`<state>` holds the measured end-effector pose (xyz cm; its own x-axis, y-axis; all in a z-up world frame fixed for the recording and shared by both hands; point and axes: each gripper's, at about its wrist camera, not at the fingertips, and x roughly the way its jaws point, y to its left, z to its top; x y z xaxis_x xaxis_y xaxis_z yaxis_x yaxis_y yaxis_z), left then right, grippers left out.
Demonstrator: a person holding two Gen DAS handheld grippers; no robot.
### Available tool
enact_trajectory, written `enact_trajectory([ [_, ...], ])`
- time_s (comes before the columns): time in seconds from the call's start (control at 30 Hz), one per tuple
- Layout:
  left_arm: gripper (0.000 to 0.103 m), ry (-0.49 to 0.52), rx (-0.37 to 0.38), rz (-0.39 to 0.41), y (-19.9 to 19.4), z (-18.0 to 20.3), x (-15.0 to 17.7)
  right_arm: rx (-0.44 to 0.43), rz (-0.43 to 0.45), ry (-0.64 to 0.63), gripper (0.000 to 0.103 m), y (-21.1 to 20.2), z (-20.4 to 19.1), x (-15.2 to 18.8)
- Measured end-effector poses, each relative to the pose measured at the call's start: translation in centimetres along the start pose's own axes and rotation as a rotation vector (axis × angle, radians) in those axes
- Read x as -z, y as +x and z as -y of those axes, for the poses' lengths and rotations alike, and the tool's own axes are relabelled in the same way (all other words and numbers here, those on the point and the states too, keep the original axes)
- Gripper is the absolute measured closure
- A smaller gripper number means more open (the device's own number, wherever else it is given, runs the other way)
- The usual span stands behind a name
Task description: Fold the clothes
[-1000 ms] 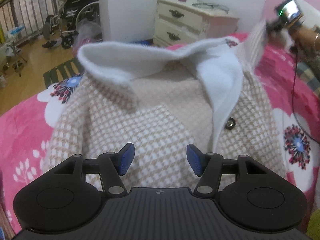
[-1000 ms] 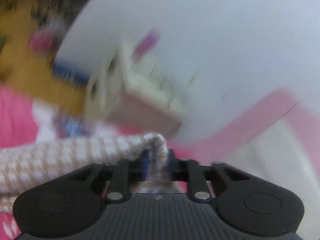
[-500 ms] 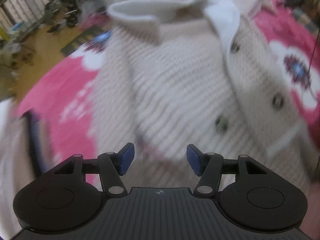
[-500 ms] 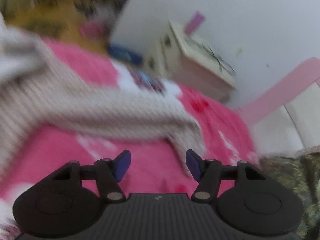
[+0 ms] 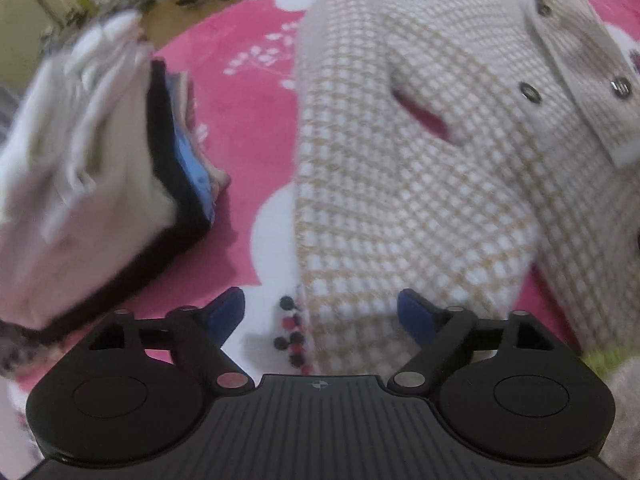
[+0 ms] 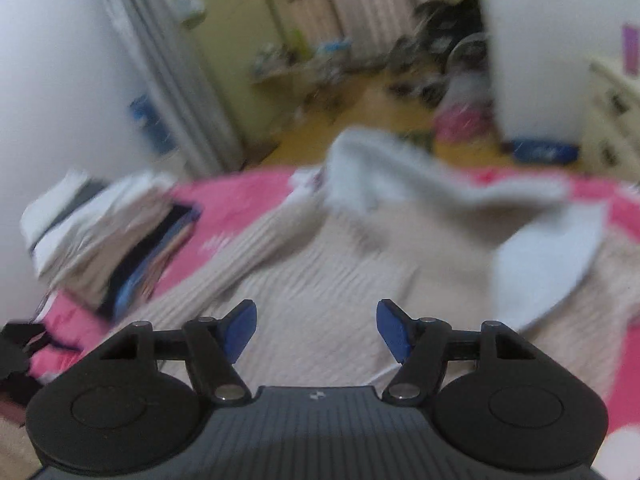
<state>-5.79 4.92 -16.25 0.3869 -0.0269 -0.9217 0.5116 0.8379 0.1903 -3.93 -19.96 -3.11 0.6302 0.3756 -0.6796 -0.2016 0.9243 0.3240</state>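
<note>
Pink bedding (image 5: 256,128) with white flower prints covers the bed where the folding is being done, and the work on the current garment looks only partly complete.

Nearest in the left wrist view, the left gripper (image 5: 320,312) points steeply down with its blue pads far apart; its jaws have just been opening and nothing is between them. They straddle the near hem of the checked coat (image 5: 400,184), which lies buttoned on the bedding, beige and white, with no pad pressing on it. One sleeve seems to be laid across the front, judging by the narrow gap of pink showing through the cloth. Just beside the coat sits a stack of folded clothes (image 5: 92,168), pale on top with dark and blue layers below, so some garments are already done.

In the right wrist view, the right gripper (image 6: 316,328) hangs over the coat's middle, its jaws also having just been opening and empty. Beyond it the white collar (image 6: 400,168) stands rumpled at the coat's far end. Farther off, a blurred wooden floor and cluttered room fill the background.

What is left, by my judgement: folding the body over and moving it to the stack.
</note>
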Motion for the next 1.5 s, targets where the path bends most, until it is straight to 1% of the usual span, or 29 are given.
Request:
enact_trajectory([
  [0.07, 0.021, -0.108, 0.078, -0.019, 1.2, -1.4, -0.4, -0.001, -0.067, 0.009, 0.034, 1.4, -0.8, 1.3],
  [0.13, 0.037, -0.227, 0.189, -0.041, 2.2, -2.8, -0.5, 0.019, -0.125, 0.019, 0.034, 2.6, -1.0, 2.3],
  [0.17, 0.057, -0.294, 0.253, -0.057, 2.6, -3.5, -0.4, 0.032, -0.149, 0.023, 0.034, 3.1, -1.0, 2.7],
  [0.2, 0.071, -0.359, 0.307, -0.071, 2.9, -4.0, -0.1, 0.048, -0.169, 0.026, 0.034, 3.5, -1.0, 3.1],
  [0.23, 0.079, -0.424, 0.356, -0.085, 3.2, -4.6, 0.2, 0.067, -0.174, 0.023, 0.034, 3.5, -1.2, 3.8],
  [0.27, 0.095, -0.485, 0.366, -0.09, 3.1, -5.2, 0.2, 0.082, -0.177, 0.023, 0.034, 3.5, -1.4, 4.0],
  [0.3, 0.099, -0.521, 0.364, -0.08, 2.5, -5.6, 0.0, 0.094, -0.18, 0.024, 0.034, 3.5, -1.6, 4.2],
  [0.4, 0.1, -0.562, 0.325, 0.006, -1.7, -6.6, -2.2, 0.094, -0.173, 0.043, 0.034, 3.7, -1.3, 3.9],
  [0.43, 0.1, -0.561, 0.309, 0.054, -3.7, -7.0, -3.3, 0.093, -0.169, 0.045, 0.034, 3.7, -1.3, 3.9],
  [0.5, 0.1, -0.519, 0.252, 0.2, -8.5, -8.2, -6.3, 0.088, -0.162, 0.045, 0.034, 3.8, -1.4, 3.9],
  [0.57, 0.1, -0.462, 0.159, 0.343, -13.3, -10.0, -9.9, 0.084, -0.16, 0.043, 0.034, 3.9, -1.5, 4.0],
  [0.63, 0.1, -0.403, 0.039, 0.438, -16.4, -12.2, -13.5, 0.083, -0.158, 0.039, 0.034, 3.8, -1.7, 4.1],
  [0.67, 0.1, -0.362, -0.028, 0.459, -17.3, -12.8, -15.2, 0.085, -0.156, 0.036, 0.034, 3.8, -1.7, 4.1],
  [0.73, 0.095, -0.261, -0.181, 0.452, -17.1, -13.4, -18.7, 0.088, -0.153, 0.033, 0.034, 3.7, -1.6, 4.2],
  [0.8, 0.077, -0.129, -0.329, 0.364, -14.2, -13.4, -21.1, 0.088, -0.154, 0.037, 0.034, 3.7, -1.3, 4.3],
  [0.83, 0.071, -0.088, -0.393, 0.311, -12.2, -13.1, -21.9, 0.087, -0.16, 0.043, 0.034, 3.8, -1.1, 4.4],
  [0.87, 0.061, -0.068, -0.427, 0.263, -10.5, -13.2, -22.3, 0.087, -0.166, 0.05, 0.034, 4.0, -0.9, 4.4],
  [0.9, 0.055, -0.047, -0.461, 0.214, -8.8, -13.3, -22.7, 0.087, -0.171, 0.054, 0.034, 4.1, -0.7, 4.5],
  [0.93, 0.055, -0.029, -0.49, 0.167, -7.1, -13.4, -23.1, 0.087, -0.175, 0.054, 0.034, 4.1, -0.6, 4.6],
  [1.0, 0.049, -0.068, -0.453, 0.116, -5.3, -14.4, -23.3, 0.09, -0.177, 0.044, 0.034, 4.0, -0.4, 4.6],
  [1.03, 0.047, -0.094, -0.443, 0.111, -5.5, -15.1, -23.3, 0.093, -0.176, 0.035, 0.034, 3.9, -0.3, 4.5],
  [1.1, 0.037, -0.161, -0.415, 0.114, -6.5, -16.6, -23.3, 0.104, -0.172, 0.018, 0.034, 3.7, 0.0, 4.5],
  [1.23, 0.035, -0.314, -0.324, 0.116, -8.9, -20.5, -23.2, 0.127, -0.156, 0.012, 0.034, 3.4, 1.4, 4.6],
  [1.3, 0.035, -0.384, -0.305, 0.137, -9.4, -21.7, -23.0, 0.138, -0.144, 0.039, 0.034, 3.4, 2.3, 4.5],
  [1.33, 0.036, -0.394, -0.379, 0.161, -9.4, -21.8, -23.1, 0.143, -0.138, 0.057, 0.034, 3.4, 2.7, 4.4],
  [1.37, 0.051, -0.403, -0.453, 0.186, -9.4, -21.8, -23.1, 0.147, -0.131, 0.081, 0.034, 3.3, 3.3, 4.4],
  [1.4, 0.049, -0.407, -0.531, 0.21, -9.4, -21.8, -23.2, 0.15, -0.126, 0.101, 0.034, 3.3, 3.9, 4.4],
  [1.43, 0.048, -0.373, -0.64, 0.227, -9.6, -21.7, -23.4, 0.151, -0.12, 0.121, 0.034, 3.2, 4.4, 4.5],
  [1.5, 0.046, -0.348, -0.743, 0.26, -10.4, -21.6, -23.4, 0.154, -0.108, 0.141, 0.034, 3.0, 5.0, 4.4],
])
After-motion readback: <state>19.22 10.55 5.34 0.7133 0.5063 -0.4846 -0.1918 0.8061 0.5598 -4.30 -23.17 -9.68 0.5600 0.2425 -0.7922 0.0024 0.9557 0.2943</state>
